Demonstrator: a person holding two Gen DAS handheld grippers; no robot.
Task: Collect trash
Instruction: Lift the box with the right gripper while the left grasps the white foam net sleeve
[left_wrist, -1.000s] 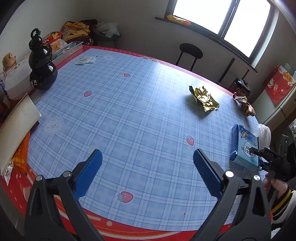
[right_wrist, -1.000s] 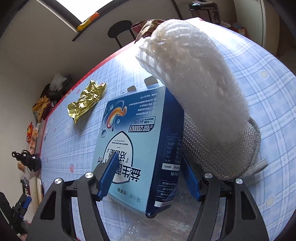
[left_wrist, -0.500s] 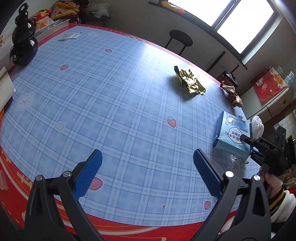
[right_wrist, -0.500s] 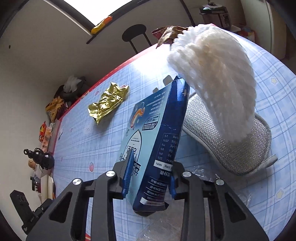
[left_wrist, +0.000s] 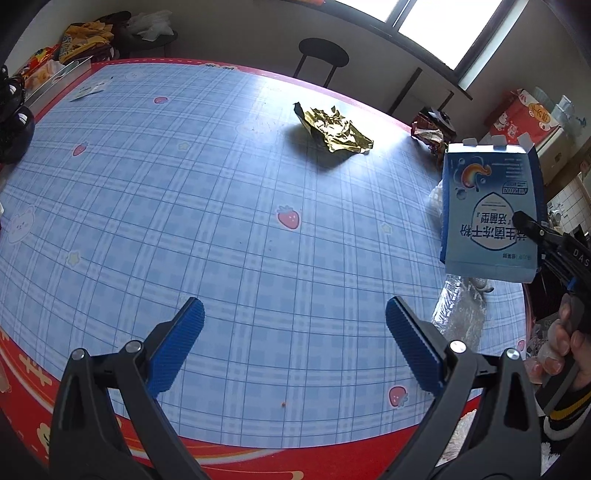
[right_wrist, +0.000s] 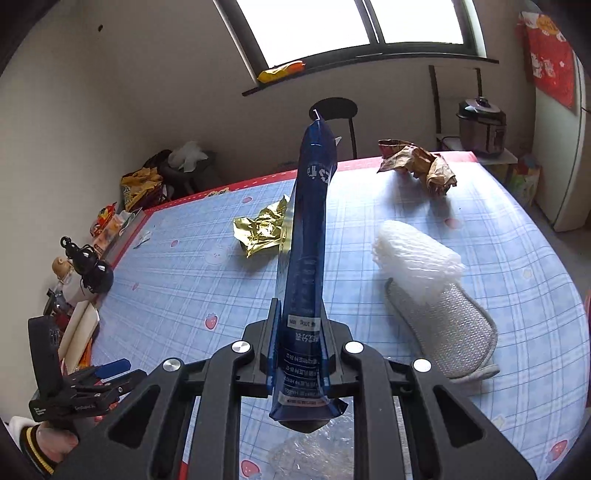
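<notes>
While clamped on the blue box (right_wrist: 303, 258), right gripper (right_wrist: 301, 354) (left gripper (left_wrist: 295, 347) apart): white foam net (right_wrist: 417, 254) only here.

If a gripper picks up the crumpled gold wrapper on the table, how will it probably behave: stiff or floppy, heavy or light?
The gold wrapper looks like thin creased foil, so it is probably very light and would crush further between pads. Its crumpled folds hold their shape, so likely springy rather than limp. The shiny surface may be slippery, and a push would probably slide it across the smooth tablecloth.
</notes>
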